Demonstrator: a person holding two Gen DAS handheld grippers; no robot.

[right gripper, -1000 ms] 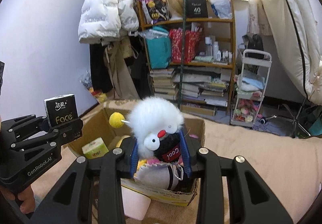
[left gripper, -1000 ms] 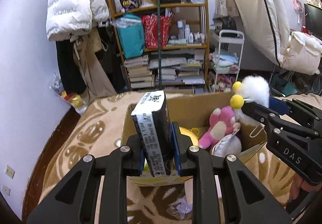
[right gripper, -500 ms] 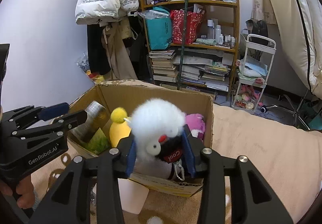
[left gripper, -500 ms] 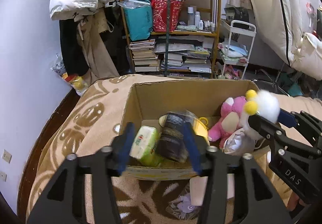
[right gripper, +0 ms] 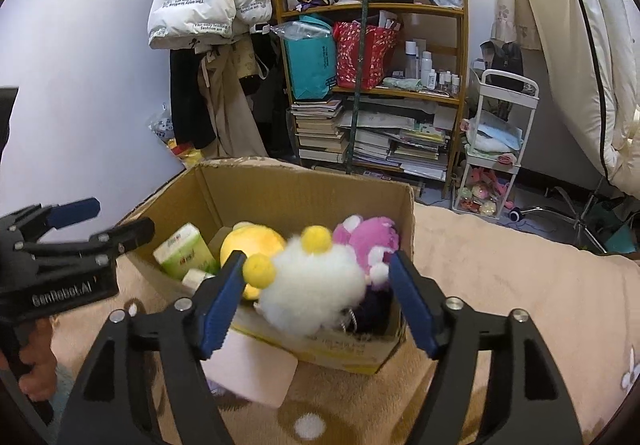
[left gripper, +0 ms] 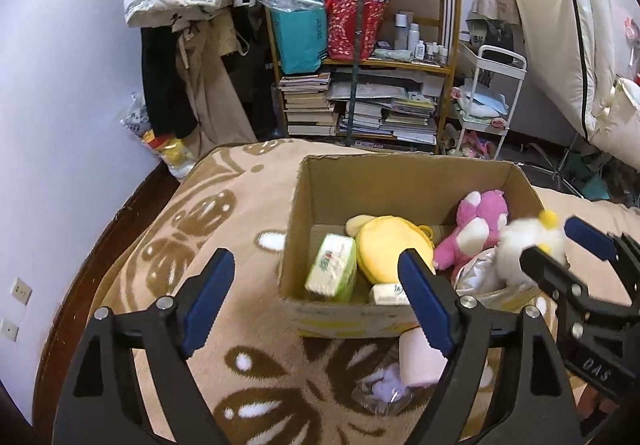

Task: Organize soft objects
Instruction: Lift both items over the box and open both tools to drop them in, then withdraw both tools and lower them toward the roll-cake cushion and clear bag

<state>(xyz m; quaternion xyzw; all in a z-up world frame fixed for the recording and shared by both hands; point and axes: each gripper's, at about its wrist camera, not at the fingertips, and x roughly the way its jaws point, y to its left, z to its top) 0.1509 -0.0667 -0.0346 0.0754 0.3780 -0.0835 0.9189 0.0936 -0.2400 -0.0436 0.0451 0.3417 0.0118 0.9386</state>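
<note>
Brown corrugated cardboard forms the open box (left gripper: 404, 181) that fills the middle of the left wrist view, standing on a beige blanket with a brown flower pattern (left gripper: 224, 229). The left tongs (left gripper: 316, 305) are spread wide with nothing between the blue pads, hanging just short of the box's near wall. Inside the box, at 12 o'clock from the tongs, lie a green-and-white pack of tissues (left gripper: 332, 269), a round yellow plush (left gripper: 390, 253) beside it, and a pink-and-white plush toy (left gripper: 476, 229) toward 1 o'clock. At 3 o'clock the right tongs (left gripper: 560, 245) reach in from the edge, a fluffy white plush with yellow pompoms (left gripper: 528, 245) against them at the box's right corner. A pink soft block (left gripper: 420, 361) lies on the blanket just outside the near wall. In the right wrist view the right tongs (right gripper: 316, 297) are also spread wide; the fluffy white plush (right gripper: 316, 289) sits between the pads, over the near edge of the box (right gripper: 304, 189), and whether either pad touches it I cannot tell. The left tongs (right gripper: 100, 221) show at 9 o'clock, apart. A wooden bookshelf (right gripper: 460, 85) stands behind at 12 o'clock.
</note>
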